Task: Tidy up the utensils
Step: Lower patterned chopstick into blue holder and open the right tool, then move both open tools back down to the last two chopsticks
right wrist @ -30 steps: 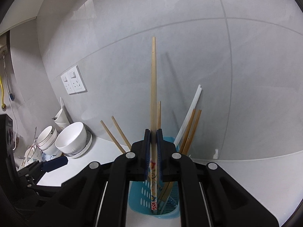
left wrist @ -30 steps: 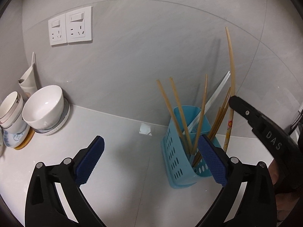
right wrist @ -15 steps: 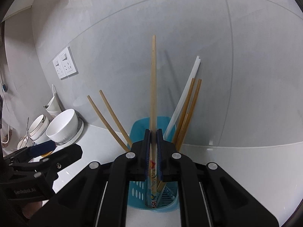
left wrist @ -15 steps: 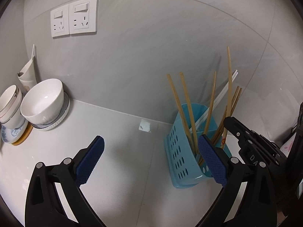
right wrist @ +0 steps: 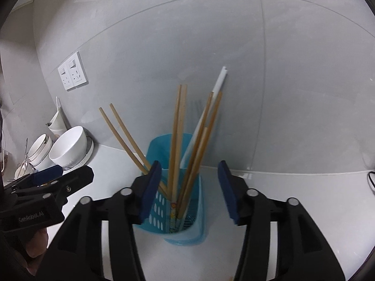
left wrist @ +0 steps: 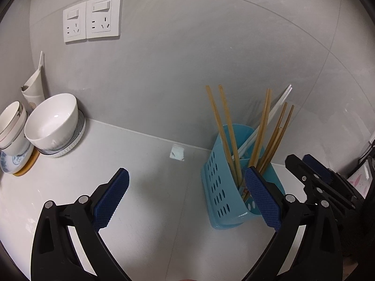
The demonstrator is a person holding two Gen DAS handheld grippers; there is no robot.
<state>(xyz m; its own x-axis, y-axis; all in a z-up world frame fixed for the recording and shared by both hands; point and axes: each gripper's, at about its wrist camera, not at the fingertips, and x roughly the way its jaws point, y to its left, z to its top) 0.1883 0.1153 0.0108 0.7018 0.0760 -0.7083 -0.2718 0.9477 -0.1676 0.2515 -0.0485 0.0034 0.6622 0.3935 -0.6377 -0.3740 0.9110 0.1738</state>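
Note:
A blue perforated utensil holder stands on the white counter near the grey wall. Several wooden chopsticks and a white stick lean in it. My right gripper hovers just above the holder's rim and its jaws are opening. The chopsticks rise between its blue pads, but neither pad touches them. In the left wrist view the right gripper sits just right of the holder. My left gripper is open and empty, left of the holder, and appears at the left edge.
White bowls and stacked cups sit at the far left against the wall. Two wall sockets are above them. A dark cable lies at the right edge of the counter.
The right gripper lowered the long chopstick into the holder, then parted its jaws and let it go. It now leans with the others. The left gripper stayed open and still.

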